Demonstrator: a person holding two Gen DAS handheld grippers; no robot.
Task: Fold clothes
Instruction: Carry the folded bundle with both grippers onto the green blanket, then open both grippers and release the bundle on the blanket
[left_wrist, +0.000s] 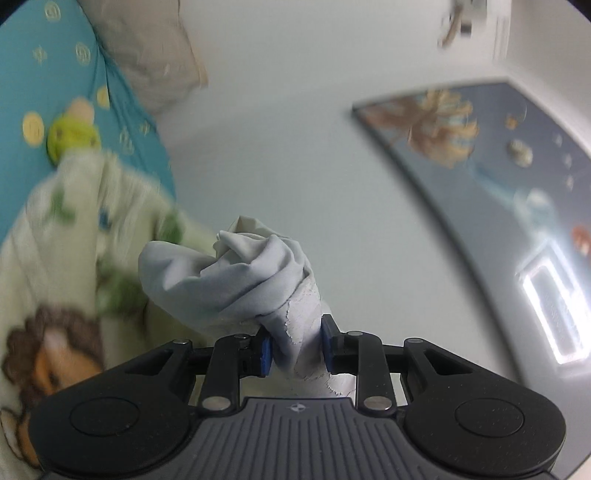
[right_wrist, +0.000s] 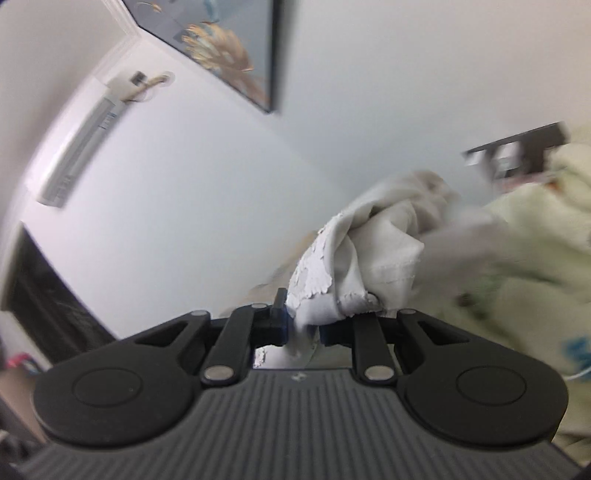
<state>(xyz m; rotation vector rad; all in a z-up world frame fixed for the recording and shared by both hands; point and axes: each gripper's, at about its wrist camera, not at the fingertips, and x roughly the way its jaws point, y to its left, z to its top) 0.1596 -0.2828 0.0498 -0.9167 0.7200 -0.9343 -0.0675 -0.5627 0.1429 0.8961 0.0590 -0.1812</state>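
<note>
A pale grey-white garment (left_wrist: 243, 273) with a cracked white print is bunched between the blue pads of my left gripper (left_wrist: 295, 343), which is shut on it and holds it up in the air toward the wall. My right gripper (right_wrist: 303, 325) is shut on another bunch of the same garment (right_wrist: 373, 254), also raised. The cloth trails off to the right in the right wrist view, blurred. How the rest of the garment hangs is hidden.
A pale green blanket with a cartoon lion (left_wrist: 62, 280) lies left, over a teal patterned sheet (left_wrist: 48, 74) and a beige pillow (left_wrist: 147, 48). It also shows in the right wrist view (right_wrist: 535, 258). A framed picture (left_wrist: 487, 155) and an air conditioner (right_wrist: 77, 155) hang on the white wall.
</note>
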